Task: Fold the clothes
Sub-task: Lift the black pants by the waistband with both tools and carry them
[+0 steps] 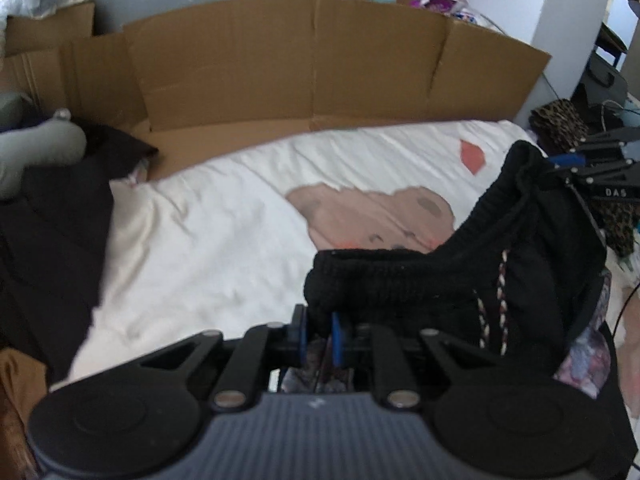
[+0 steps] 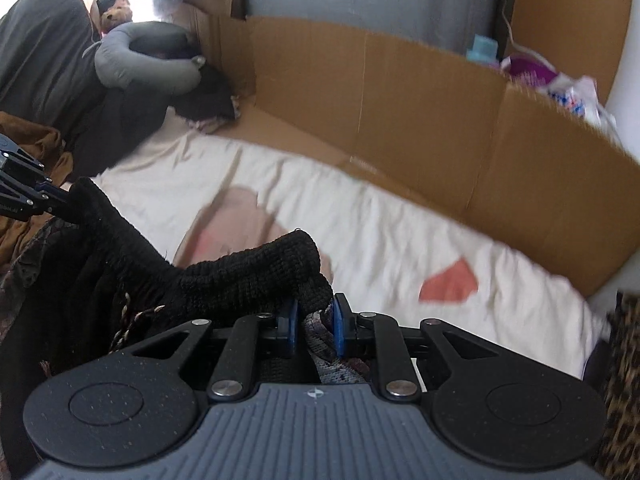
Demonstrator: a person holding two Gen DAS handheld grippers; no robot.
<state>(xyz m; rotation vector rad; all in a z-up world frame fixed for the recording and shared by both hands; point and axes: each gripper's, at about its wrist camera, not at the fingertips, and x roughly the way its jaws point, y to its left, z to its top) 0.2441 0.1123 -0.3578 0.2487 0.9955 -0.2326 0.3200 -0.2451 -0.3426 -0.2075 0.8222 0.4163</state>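
I have the left tool (image 1: 320, 330) closed on the ribbed black waistband of a pair of shorts (image 1: 400, 280), the blue pads pinching the knit edge right at the tips. The right tool (image 2: 314, 320) is clamped on the same waistband (image 2: 256, 276) further along, with a bit of patterned cloth caught between its pads too. From the left camera I see the right tool up and to the right of mine, its black linkage at the far end of the band. From the right camera the left tool sits up and to the left, at the other end. The shorts hang between the two tools, held up off the bed, with the band sagging between the grips and a braided drawstring (image 1: 494, 312) dangling below it.

Ahead of and below both tools lies a cream bedsheet (image 1: 208, 240) with a brown bear print (image 1: 372, 216) and a red patch (image 1: 472, 156). Beyond the sheet a flattened cardboard box (image 1: 280, 64) stands as a wall. Far to the left of the left tool lies dark clothing (image 1: 56, 216), and in the right camera a grey neck pillow (image 2: 136, 60) rests on top of it.
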